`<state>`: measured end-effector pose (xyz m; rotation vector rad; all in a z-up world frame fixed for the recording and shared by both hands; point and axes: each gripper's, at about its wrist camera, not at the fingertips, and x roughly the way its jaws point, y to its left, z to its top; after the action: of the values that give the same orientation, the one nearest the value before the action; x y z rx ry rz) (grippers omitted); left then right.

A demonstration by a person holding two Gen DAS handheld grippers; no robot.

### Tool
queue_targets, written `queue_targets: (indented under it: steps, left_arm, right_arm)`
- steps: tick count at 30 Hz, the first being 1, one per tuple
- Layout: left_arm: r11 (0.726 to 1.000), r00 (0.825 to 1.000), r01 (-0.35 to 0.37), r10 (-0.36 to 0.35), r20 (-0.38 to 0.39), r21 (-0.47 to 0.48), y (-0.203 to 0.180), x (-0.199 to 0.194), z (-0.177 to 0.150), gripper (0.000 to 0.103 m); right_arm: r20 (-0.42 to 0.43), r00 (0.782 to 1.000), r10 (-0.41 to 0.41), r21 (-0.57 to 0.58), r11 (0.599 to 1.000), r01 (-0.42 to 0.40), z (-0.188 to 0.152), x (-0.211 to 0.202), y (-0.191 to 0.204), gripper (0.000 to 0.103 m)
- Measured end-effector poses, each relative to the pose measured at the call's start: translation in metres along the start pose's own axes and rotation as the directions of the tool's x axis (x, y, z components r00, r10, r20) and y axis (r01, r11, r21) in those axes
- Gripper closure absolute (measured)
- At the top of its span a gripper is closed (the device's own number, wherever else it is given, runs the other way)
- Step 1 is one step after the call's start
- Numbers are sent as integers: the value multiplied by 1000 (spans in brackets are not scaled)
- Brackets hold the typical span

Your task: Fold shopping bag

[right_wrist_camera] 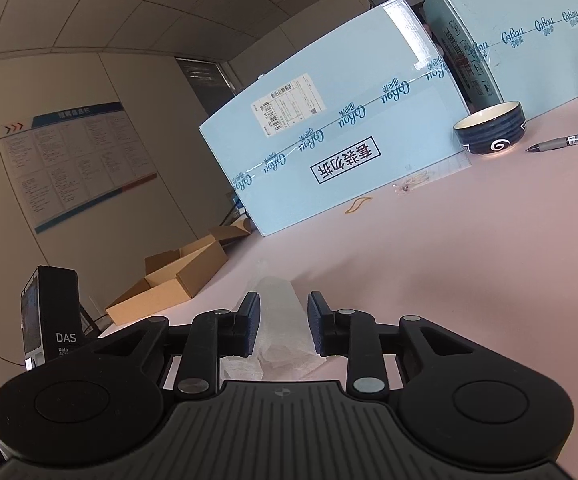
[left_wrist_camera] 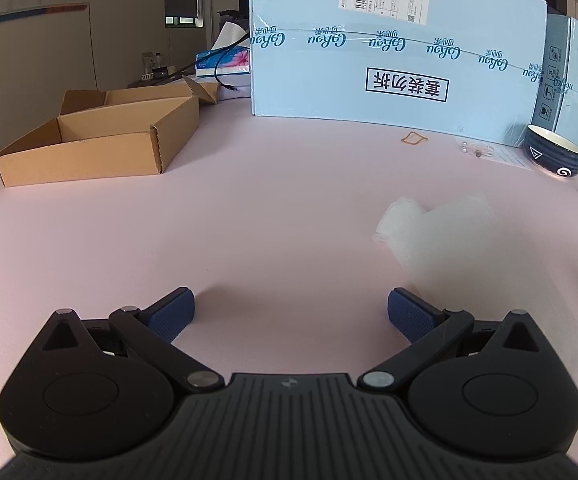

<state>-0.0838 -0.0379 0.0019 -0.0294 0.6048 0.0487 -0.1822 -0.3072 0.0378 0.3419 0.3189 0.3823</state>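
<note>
On your far left an open cardboard box [left_wrist_camera: 101,136] sits on the pink table [left_wrist_camera: 249,220], well apart from everything else. Your left gripper [left_wrist_camera: 291,314] hangs over bare table with its jaws spread wide and nothing between the blue pads [left_wrist_camera: 173,314] — released, touching no object. Behind it a tall pale-blue carton [left_wrist_camera: 389,52] stands upright along the back edge, and a rubber band [left_wrist_camera: 414,138] lies on the table just in front of it.

To the right of the left gripper lies the shopping bag [left_wrist_camera: 437,228], a thin, translucent white plastic bundle resting flat on the table. Your right gripper [right_wrist_camera: 282,328] is on it: in the right wrist view the bag [right_wrist_camera: 281,320] runs as a narrow bunched strip between the two pads, which are drawn in close on either side. Whether they actually press the plastic you cannot tell from here — slim gaps seem to show beside the strip.

Further right a dark striped bowl [right_wrist_camera: 491,128] stands near the carton's corner, and a pen [right_wrist_camera: 569,142] lies just beside it.
</note>
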Motion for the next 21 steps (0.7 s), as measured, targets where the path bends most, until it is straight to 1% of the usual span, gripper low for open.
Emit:
queue_targets:
  steps: [3,5,6,9,11,12,15,16,19,21]
  left_arm:
    - [1000,999,27,-28,18,13,0,-6,-3,0]
    - [997,995,78,-79,64,7,2,-14,-5,0]
    - [994,990,111,-110,91,-1,3,-20,-6,0]
    - [973,963,230,-223,152,-29,1,-39,-7,0]
    - [950,936,311,-304,179,-11,-7,-53,-9,0]
    - [941,924,339,-334,186,1,-13,-59,-10,0]
    - [922,906,385,-385,177,31,-34,-70,-14,0]
    - [923,909,384,-384,165,33,-40,-70,-15,0]
    - [938,929,345,-345,133,23,-51,-63,-14,0]
    - [940,935,340,-339,105,15,-54,-55,-14,2]
  right_arm:
    - [-13,1000,0,24,1000,1,-12,0,-7,76]
    - [9,1000,3,25,1000,-3,-20,-5,-10,75]
    - [27,1000,3,17,1000,-4,-24,-8,-11,75]
    - [27,999,-24,-10,1000,24,-30,-11,-10,75]
    - [29,997,-67,-74,995,69,-34,-12,-3,74]
    - [31,996,-89,-89,992,91,-35,-13,0,72]
    - [27,993,-118,-113,986,121,-39,-14,5,69]
    - [31,992,-121,-112,986,124,-39,-14,4,69]
    - [39,992,-122,-134,983,126,-43,-16,4,69]
    - [41,992,-116,-142,982,120,-44,-16,4,69]
